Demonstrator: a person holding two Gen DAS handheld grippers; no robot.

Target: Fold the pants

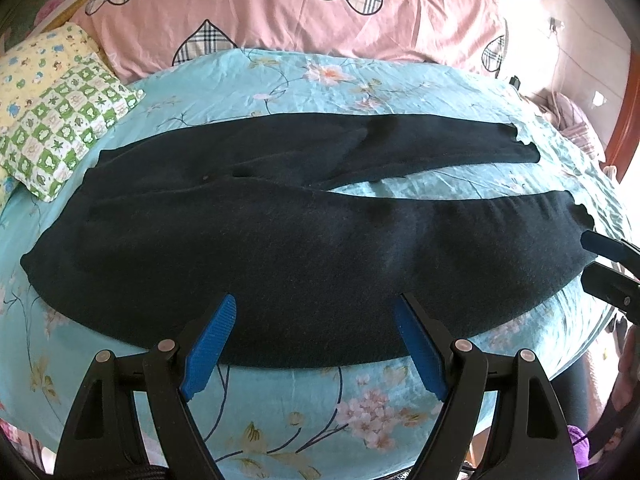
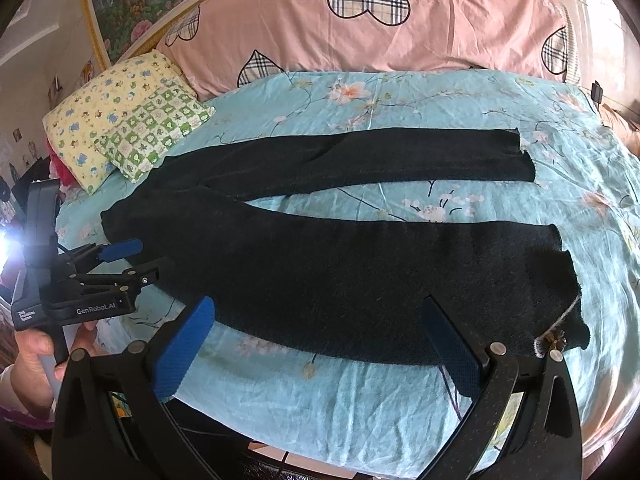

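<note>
1. Your black pants (image 1: pixel 280 240) lie flat and unfolded on the bed (image 1: pixel 280 408), spread lengthwise across its turquoise floral sheet, with the waist at the left and the two legs running off to the right, splayed apart.
2. Your left gripper (image 1: pixel 316 308) hangs over the near edge of the pants around the thigh, jaws wide apart and holding nothing.
3. Your right gripper (image 2: pixel 320 312) sits above the near leg, close to its cuff, jaws likewise spread and empty.
4. In the right wrist view, your left gripper shows at the left by the waistband, with your hand (image 2: pixel 28 356) on its handle.
5. Two patterned pillows (image 2: pixel 120 128) rest beyond the waist end, and a pink quilt with plaid hearts (image 2: pixel 360 24) lies along the far side.
</note>
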